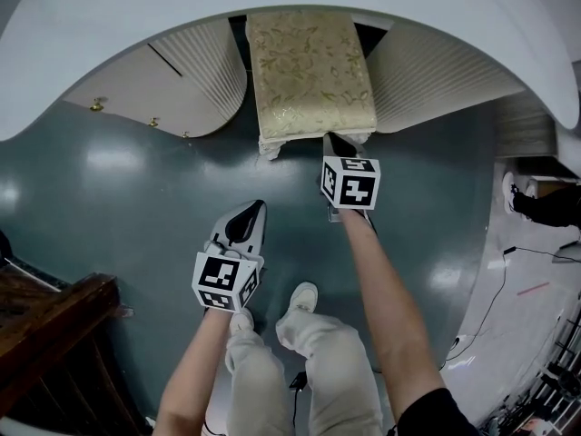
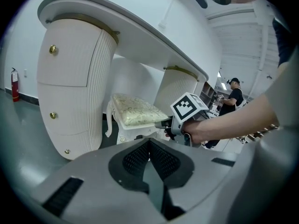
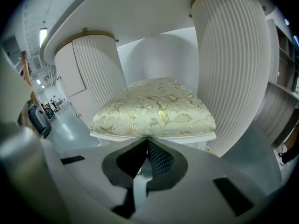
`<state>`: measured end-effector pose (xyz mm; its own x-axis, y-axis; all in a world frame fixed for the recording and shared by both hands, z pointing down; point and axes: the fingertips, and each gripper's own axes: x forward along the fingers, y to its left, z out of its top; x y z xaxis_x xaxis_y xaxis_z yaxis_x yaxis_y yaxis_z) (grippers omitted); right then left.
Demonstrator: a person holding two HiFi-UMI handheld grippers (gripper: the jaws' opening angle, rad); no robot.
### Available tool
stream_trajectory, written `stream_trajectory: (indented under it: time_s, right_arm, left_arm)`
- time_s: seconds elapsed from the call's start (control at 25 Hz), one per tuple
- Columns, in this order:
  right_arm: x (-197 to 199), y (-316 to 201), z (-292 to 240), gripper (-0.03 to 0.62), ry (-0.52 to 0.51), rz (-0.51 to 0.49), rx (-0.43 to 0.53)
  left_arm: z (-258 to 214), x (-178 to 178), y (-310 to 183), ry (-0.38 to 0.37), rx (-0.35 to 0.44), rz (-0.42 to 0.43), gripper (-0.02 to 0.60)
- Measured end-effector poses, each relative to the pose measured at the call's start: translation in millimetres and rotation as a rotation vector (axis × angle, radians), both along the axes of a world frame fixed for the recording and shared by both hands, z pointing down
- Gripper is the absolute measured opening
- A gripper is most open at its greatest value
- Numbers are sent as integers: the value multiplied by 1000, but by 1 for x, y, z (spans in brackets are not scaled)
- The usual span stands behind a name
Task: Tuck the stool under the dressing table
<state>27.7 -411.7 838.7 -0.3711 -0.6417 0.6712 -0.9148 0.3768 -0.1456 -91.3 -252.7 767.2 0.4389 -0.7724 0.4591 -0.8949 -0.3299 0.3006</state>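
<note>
Two grippers, jaws pressed together, nothing held. Right gripper (image 1: 338,142): tip at stool (image 1: 311,71) front edge. Left gripper (image 1: 247,218): back, over floor (image 1: 109,216). Stool: mostly under table (image 1: 109,25), between pedestals (image 1: 436,80), front protruding. Step: final push. Next: straight, centred shove, probably.

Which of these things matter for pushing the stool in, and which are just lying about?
Part of the job:
- stool, partly under the dressing table
- right gripper, shut, at the stool's front edge
- left gripper, shut, empty, apart from the stool

Just lying about:
- dark wooden furniture
- fire extinguisher by the wall
- bystander in the background
</note>
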Motion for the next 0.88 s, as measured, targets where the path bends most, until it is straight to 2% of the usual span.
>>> stream_trajectory:
  time_s: [0.28, 0.48, 0.68, 0.88]
  right_arm:
    - [-1, -9, 9, 17, 21, -10, 16]
    - [-2, -7, 3, 15, -25, -5, 11]
    - [-7, 16, -5, 15, 8, -60, 10]
    - [-7, 34, -35, 15, 16, -88, 28]
  left_arm:
    - [10, -3, 6, -6, 3, -8, 15]
    - [5, -2, 10, -12, 3, 5, 15]
    - [-3, 0, 18, -18, -3, 17, 15]
    - [-21, 1, 28, -24, -17, 42, 15]
